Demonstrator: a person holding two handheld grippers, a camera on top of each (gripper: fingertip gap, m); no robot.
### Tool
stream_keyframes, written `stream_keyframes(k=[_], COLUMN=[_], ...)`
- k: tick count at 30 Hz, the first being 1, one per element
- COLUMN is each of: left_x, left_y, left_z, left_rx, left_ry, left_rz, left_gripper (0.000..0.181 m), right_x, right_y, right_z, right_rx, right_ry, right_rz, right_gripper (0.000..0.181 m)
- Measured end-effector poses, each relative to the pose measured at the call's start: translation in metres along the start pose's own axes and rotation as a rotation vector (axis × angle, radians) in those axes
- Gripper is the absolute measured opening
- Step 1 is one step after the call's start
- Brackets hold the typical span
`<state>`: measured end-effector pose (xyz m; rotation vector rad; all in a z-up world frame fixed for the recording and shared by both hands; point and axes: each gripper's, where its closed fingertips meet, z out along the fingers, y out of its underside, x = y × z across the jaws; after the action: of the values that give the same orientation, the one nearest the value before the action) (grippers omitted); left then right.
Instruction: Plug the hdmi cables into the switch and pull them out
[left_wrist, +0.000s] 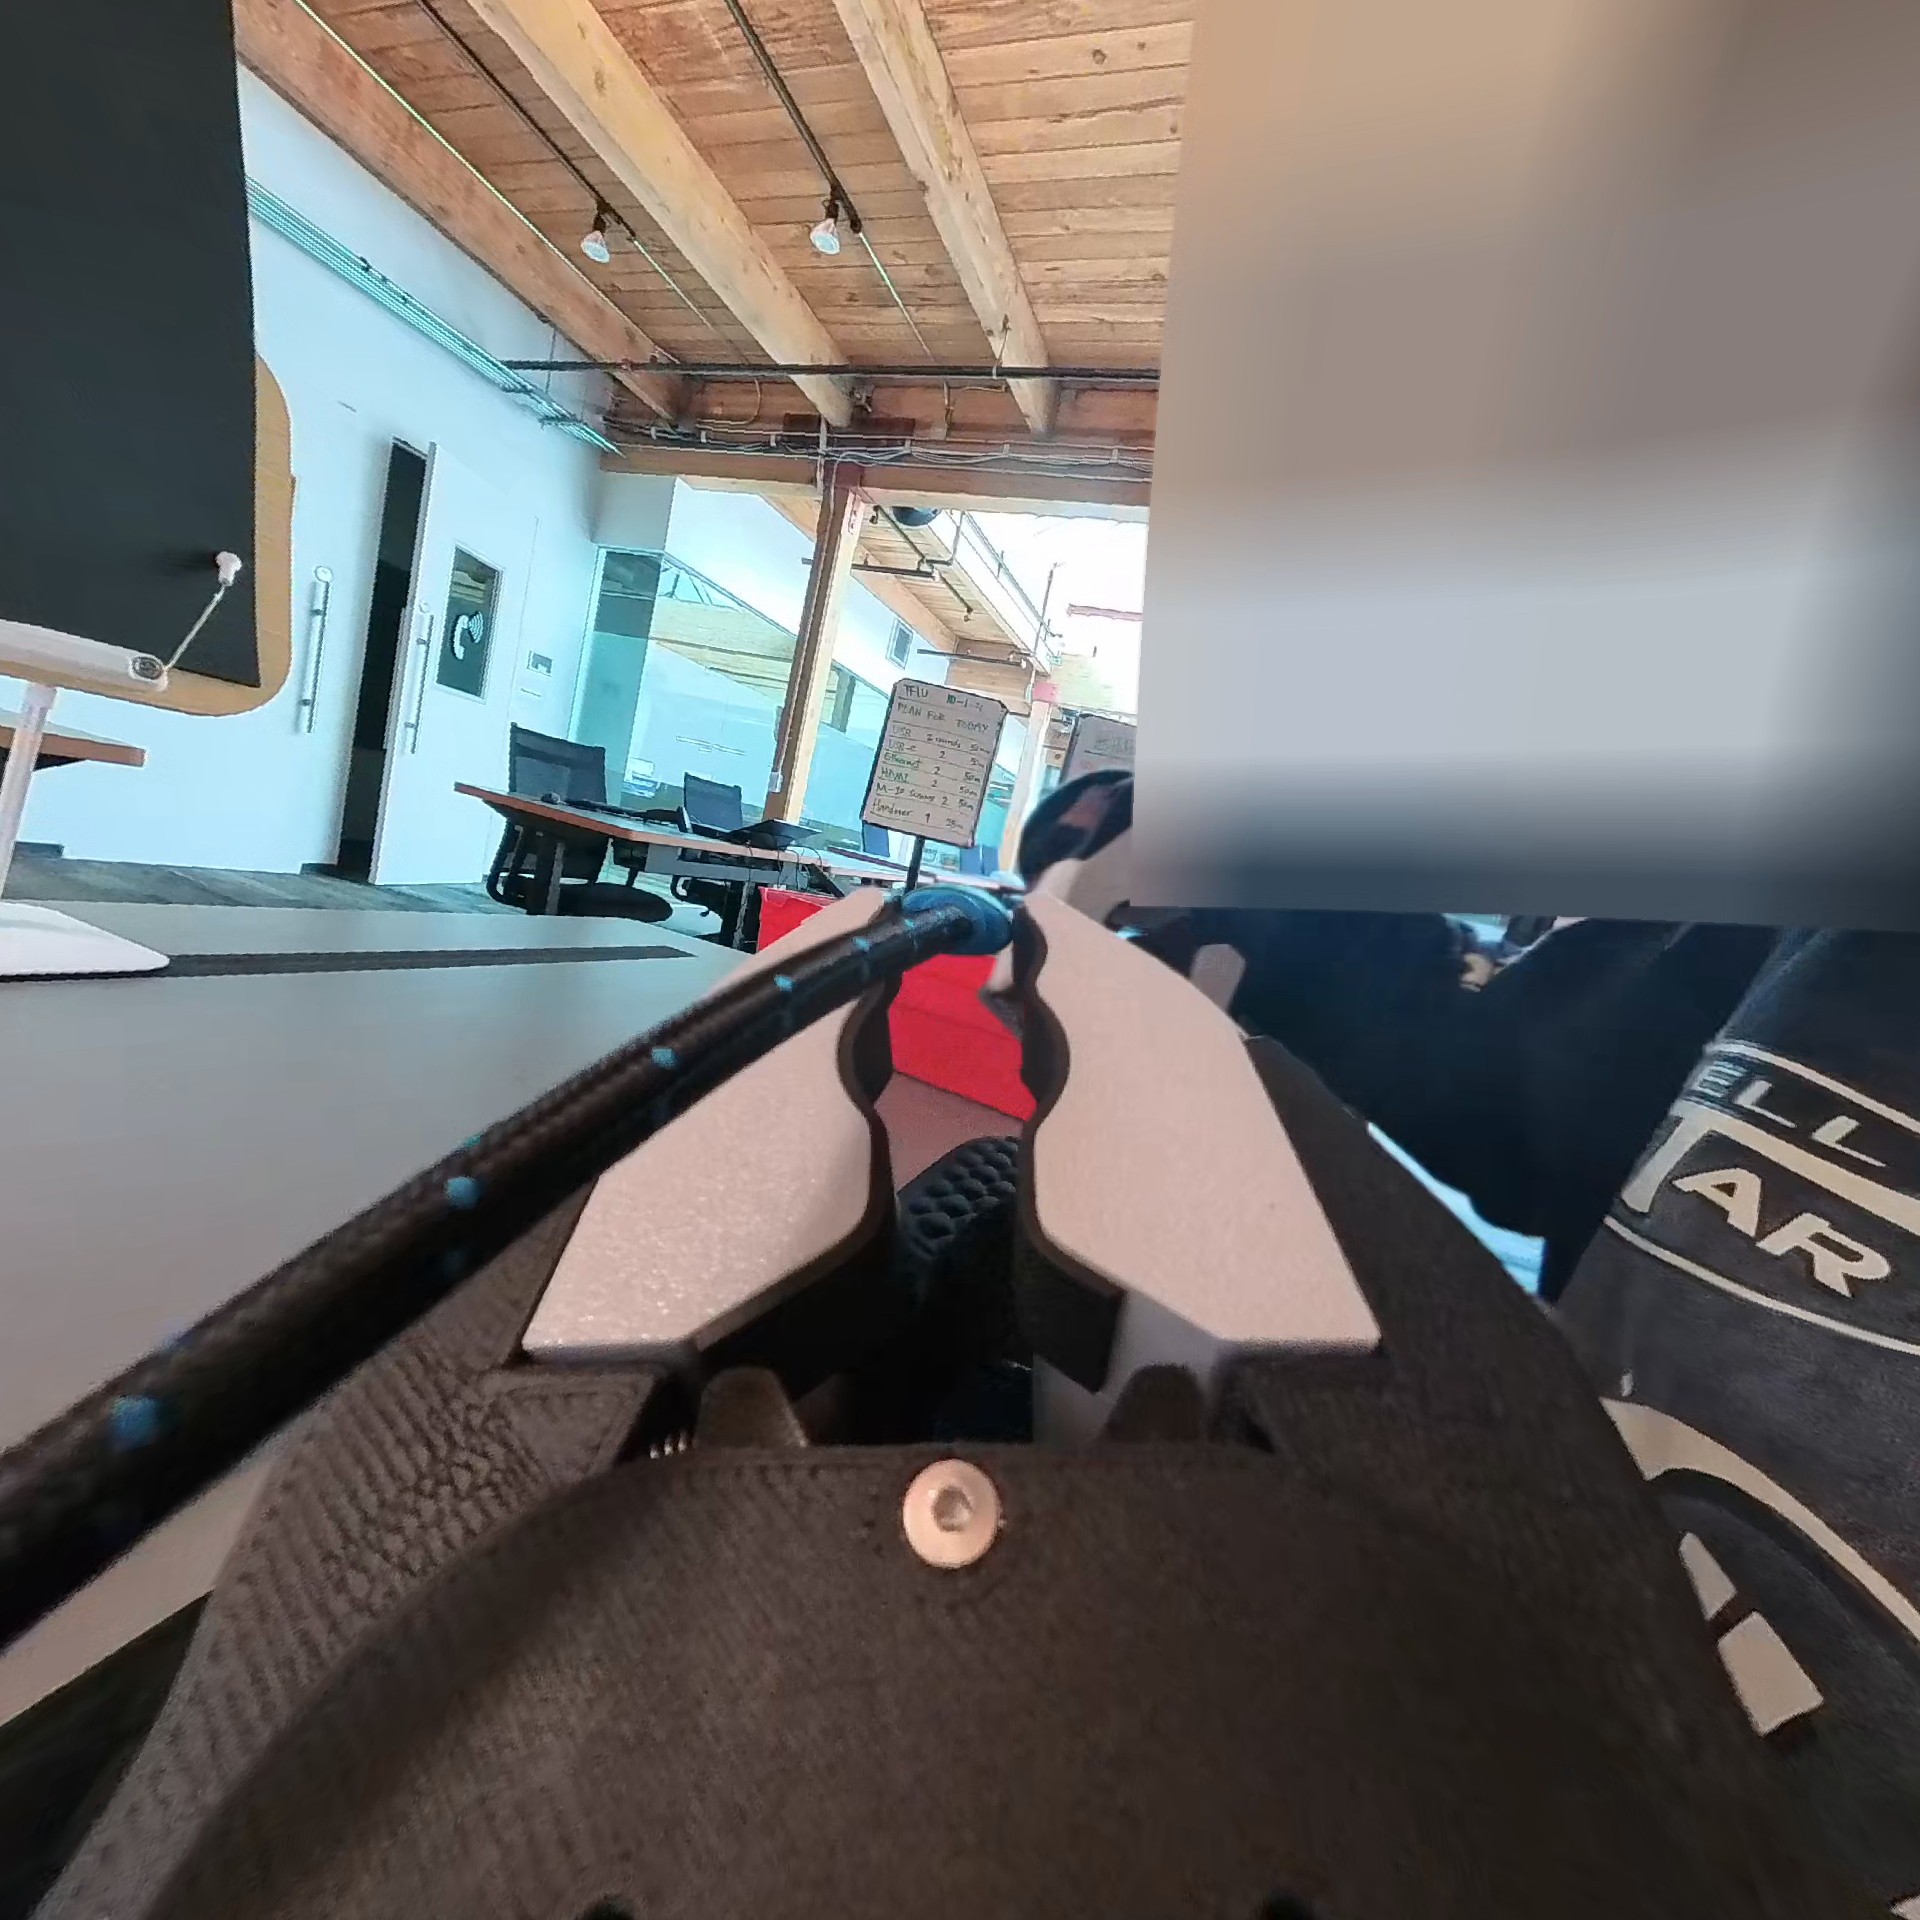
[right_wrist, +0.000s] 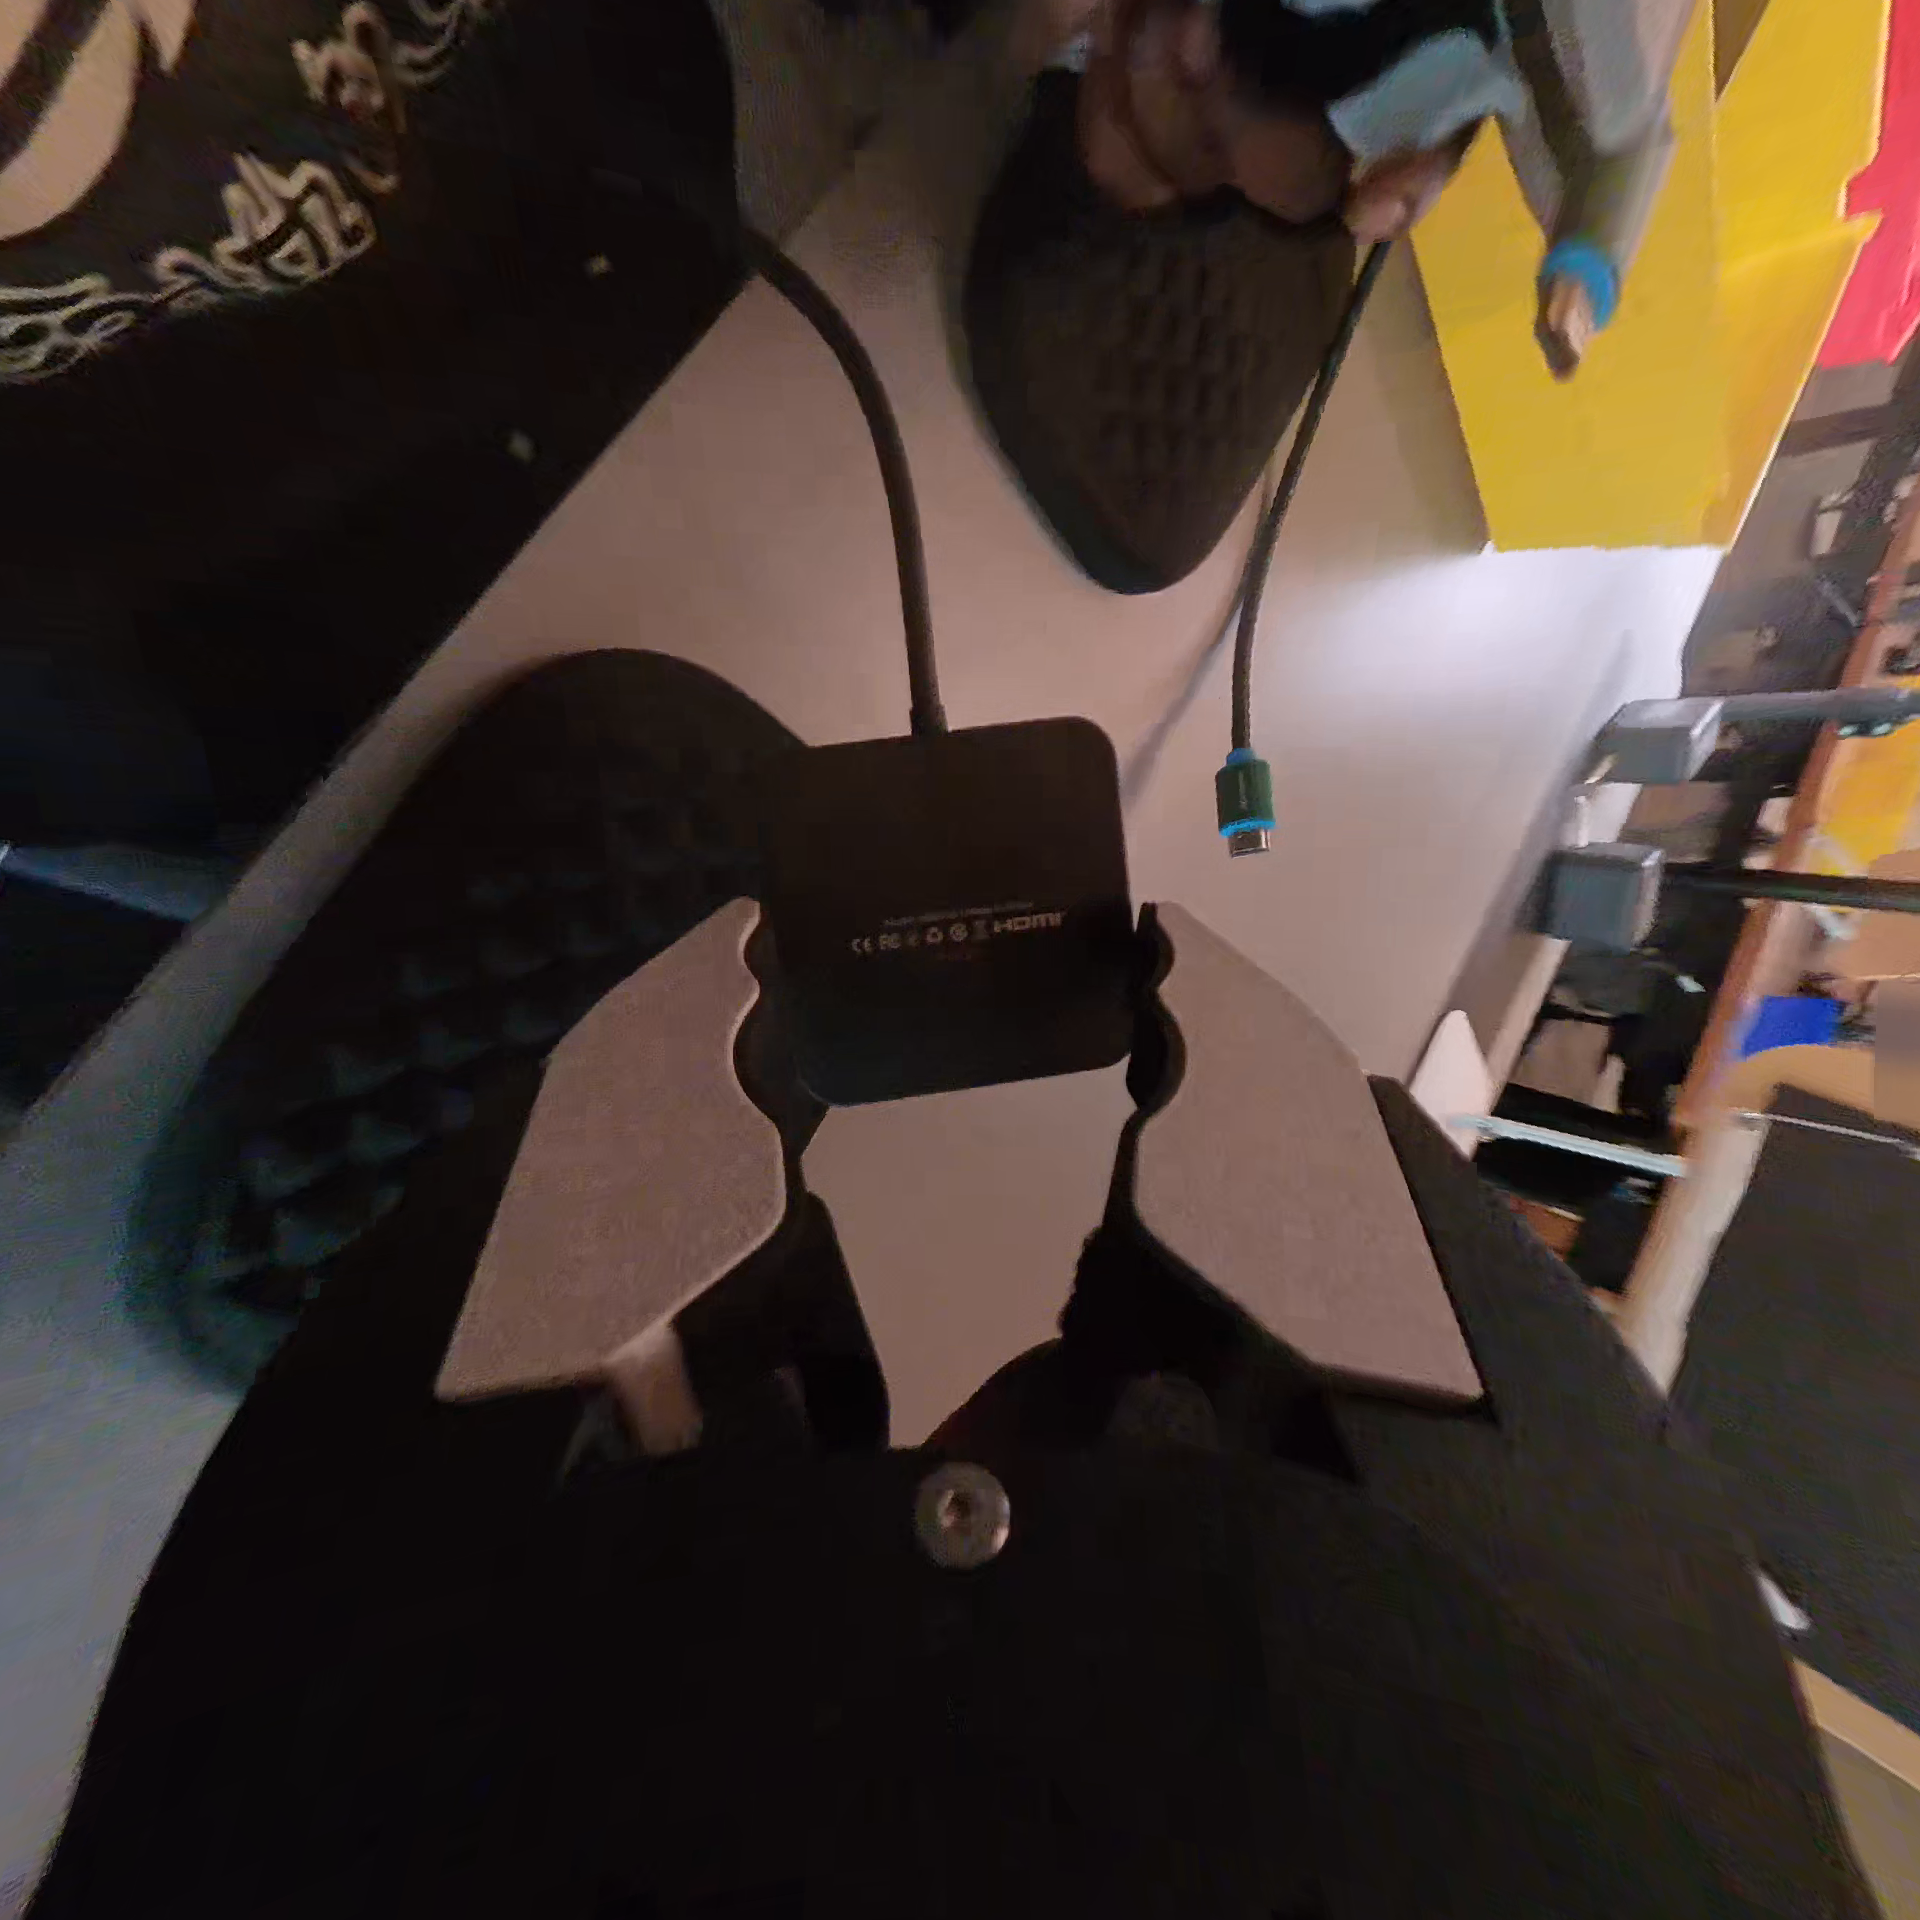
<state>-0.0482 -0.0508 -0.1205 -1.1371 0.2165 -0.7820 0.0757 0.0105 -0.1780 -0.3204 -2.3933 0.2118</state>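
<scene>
My left claw (left_wrist: 1013, 935) is closed down to a thin gap at the tips, pinching the blue collar (left_wrist: 971, 920) of a braided black cable (left_wrist: 582, 1107) speckled with blue. That cable runs back from the tips over my left finger (left_wrist: 743, 1164) and out past the lower left of the left wrist view, above the pale counter (left_wrist: 260, 1060). Whether the plug itself sits between the tips I cannot tell; it is hidden there. Beyond the tips is a red box (left_wrist: 951, 1023).

My right claw (right_wrist: 945, 982) is spread about as wide as the switch (right_wrist: 951, 904), a flat black square box with rounded corners. Its near half sits between my two fingers, each side edge pressed against a finger (right_wrist: 1242, 1132), so I have it held by its sides above the counter (right_wrist: 727, 499). A thin black lead (right_wrist: 883, 416) leaves the far edge of the switch and curves away toward the upper left.

Just to the right of the switch, apart from it, hangs a plug (right_wrist: 1245, 805) with blue rings and a metal tip, on the end of a second braided cable (right_wrist: 1283, 488) that comes down from the top of the right wrist view. That plug is not in the switch.
</scene>
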Motion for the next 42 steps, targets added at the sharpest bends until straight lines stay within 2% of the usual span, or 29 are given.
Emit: stream_keyframes(k=[3, 5, 11, 13, 16, 18, 21, 23, 24, 26, 28, 29, 31, 33, 35, 42], left_x=[0.0, 0.0, -0.001, -0.002, -0.001, -0.001, 0.0, -0.001, -0.001, 0.0, 0.0, 0.0, 0.0, 0.0, 0.0, 0.001], left_y=[0.001, 0.001, 0.002, 0.002, 0.001, 0.001, 0.001, 0.0, 0.0, 0.001, 0.001, 0.001, 0.0, 0.0, 0.001, 0.002], left_z=[0.0, 0.001, 0.001, 0.001, 0.001, 0.0, 0.0, 0.0, 0.0, 0.0, 0.0, 0.0, -0.001, -0.001, 0.0, 0.0], left_rx=[-0.006, -0.009, -0.013, -0.012, -0.007, -0.006, -0.003, -0.001, -0.002, -0.004, -0.005, -0.004, 0.0, 0.002, -0.001, -0.008], left_ry=[-0.001, -0.002, -0.006, -0.005, -0.002, 0.001, 0.004, 0.003, 0.002, 0.002, 0.003, 0.003, 0.001, 0.0, 0.0, 0.002], left_rz=[0.004, 0.003, -0.001, -0.005, -0.008, -0.008, -0.01, -0.011, -0.011, -0.007, -0.006, -0.006, -0.009, -0.007, -0.007, 0.003], left_gripper=[0.019, 0.019, 0.019, 0.019, 0.019, 0.019, 0.019, 0.019, 0.019, 0.019, 0.019, 0.019, 0.019, 0.019, 0.019, 0.019], right_x=[-0.012, -0.02, -0.047, -0.05, -0.032, -0.023, -0.003, -0.004, -0.012, -0.032, -0.051, -0.049, -0.038, -0.018, -0.008, 0.004], right_y=[-0.005, -0.001, 0.05, 0.056, 0.063, 0.052, 0.036, 0.041, 0.039, 0.047, 0.055, 0.054, 0.048, 0.034, 0.017, 0.002], right_z=[-0.012, -0.012, 0.024, 0.032, 0.028, 0.018, 0.01, 0.013, 0.018, 0.03, 0.044, 0.047, 0.042, 0.028, 0.011, -0.012], right_rx=[-0.033, -0.039, -0.134, -0.125, -0.161, -0.108, -0.02, -0.056, -0.056, -0.147, -0.242, -0.223, -0.126, 0.056, 0.224, 0.382], right_ry=[-0.01, -0.069, -0.301, -0.355, -0.269, -0.206, -0.051, 0.027, 0.018, 0.045, 0.058, 0.084, 0.105, 0.206, 0.23, 0.195], right_rz=[-0.046, -0.016, -0.047, -0.006, 0.136, 0.296, 0.767, 1.15, 1.3, 1.448, 1.405, 1.368, 1.213, 0.95, 0.798, 0.731], right_gripper=[0.066, 0.066, 0.066, 0.067, 0.083, 0.089, 0.095, 0.099, 0.1, 0.104, 0.085, 0.083, 0.076, 0.074, 0.074, 0.074])
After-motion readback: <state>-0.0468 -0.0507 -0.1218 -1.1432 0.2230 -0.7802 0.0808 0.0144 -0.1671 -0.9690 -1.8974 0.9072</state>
